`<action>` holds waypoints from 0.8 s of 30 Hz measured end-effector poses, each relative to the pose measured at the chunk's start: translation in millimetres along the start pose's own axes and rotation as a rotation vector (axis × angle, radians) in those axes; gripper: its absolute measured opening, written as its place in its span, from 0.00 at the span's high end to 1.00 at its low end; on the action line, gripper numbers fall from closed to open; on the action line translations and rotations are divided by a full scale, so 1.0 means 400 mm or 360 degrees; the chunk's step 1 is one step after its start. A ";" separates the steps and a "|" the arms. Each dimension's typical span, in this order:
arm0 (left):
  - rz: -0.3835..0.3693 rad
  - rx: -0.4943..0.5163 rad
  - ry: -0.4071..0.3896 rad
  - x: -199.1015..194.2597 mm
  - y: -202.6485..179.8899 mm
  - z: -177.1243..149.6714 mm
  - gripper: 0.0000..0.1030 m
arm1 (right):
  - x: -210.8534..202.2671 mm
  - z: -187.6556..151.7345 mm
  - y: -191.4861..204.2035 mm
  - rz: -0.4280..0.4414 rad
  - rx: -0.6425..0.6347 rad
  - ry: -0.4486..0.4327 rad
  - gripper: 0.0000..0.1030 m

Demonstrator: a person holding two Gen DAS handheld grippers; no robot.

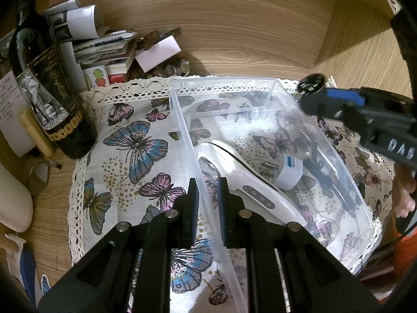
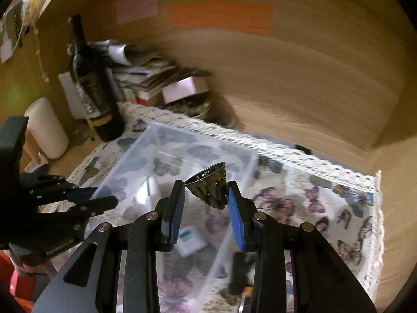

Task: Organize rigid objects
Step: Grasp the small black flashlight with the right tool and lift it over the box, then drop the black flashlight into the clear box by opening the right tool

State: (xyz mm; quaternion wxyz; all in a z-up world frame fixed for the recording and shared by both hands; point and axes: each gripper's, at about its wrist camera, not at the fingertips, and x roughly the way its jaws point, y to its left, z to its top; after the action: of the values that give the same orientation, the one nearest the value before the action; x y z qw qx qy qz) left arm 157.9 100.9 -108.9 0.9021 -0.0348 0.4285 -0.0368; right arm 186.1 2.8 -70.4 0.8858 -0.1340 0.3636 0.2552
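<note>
A clear plastic bin (image 1: 265, 83) stands on the butterfly cloth (image 1: 130, 140). In it lie a white handheld device (image 1: 247, 180), a white plug adapter (image 1: 289, 169) and a dark object (image 1: 323, 169). My left gripper (image 1: 207, 182) is shut on the bin's left wall. My right gripper (image 2: 207, 186) is shut on a small dark fluted metal cup (image 2: 211, 185) and holds it above the bin (image 2: 161, 135). The right gripper also shows in the left wrist view (image 1: 312, 88), over the bin's far right corner. The left gripper shows in the right wrist view (image 2: 101, 198) on the bin's edge.
A dark wine bottle (image 1: 49, 91) stands at the cloth's left edge, with a pile of papers and small boxes (image 1: 109, 49) behind it. A white cylinder (image 2: 47, 127) and a tape roll (image 1: 39, 180) lie to the left. A wooden wall (image 1: 234, 26) closes the back.
</note>
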 end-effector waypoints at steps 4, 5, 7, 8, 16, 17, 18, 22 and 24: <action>-0.0009 -0.0008 -0.0002 -0.001 0.002 -0.001 0.86 | 0.032 0.001 0.029 0.0020 -0.0038 0.0048 0.71; -0.0014 -0.0013 -0.0003 -0.001 0.003 -0.001 0.86 | 0.040 0.001 0.033 0.0019 -0.0046 0.0063 0.71; -0.0016 -0.0010 -0.0006 -0.001 0.004 -0.001 0.86 | 0.060 0.002 0.039 0.0020 -0.0061 0.0105 0.71; -0.0015 -0.0003 -0.0008 -0.001 0.003 -0.002 0.86 | 0.068 0.002 0.042 0.0021 -0.0062 0.0126 0.71; -0.0029 -0.0001 -0.0015 -0.001 0.006 -0.003 0.86 | 0.154 -0.013 0.025 0.0108 -0.0010 0.0357 0.71; -0.0032 -0.0004 -0.0014 -0.001 0.006 -0.003 0.86 | 0.153 -0.012 0.024 0.0110 -0.0008 0.0356 0.71; -0.0030 -0.0001 -0.0014 -0.002 0.006 -0.003 0.86 | 0.152 -0.011 0.026 0.0098 -0.0021 0.0352 0.71; -0.0031 -0.0004 -0.0014 -0.002 0.006 -0.003 0.86 | 0.141 -0.010 0.036 0.0086 -0.0056 0.0335 0.71; -0.0030 -0.0004 -0.0013 -0.001 0.005 -0.003 0.86 | 0.137 -0.008 0.038 0.0086 -0.0063 0.0327 0.67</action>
State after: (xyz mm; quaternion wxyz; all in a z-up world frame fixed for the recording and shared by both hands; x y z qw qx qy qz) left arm 156.8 103.1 -109.5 0.9035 -0.0401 0.4244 -0.0445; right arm 208.9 33.5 -112.5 0.8339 -0.1669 0.4509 0.2711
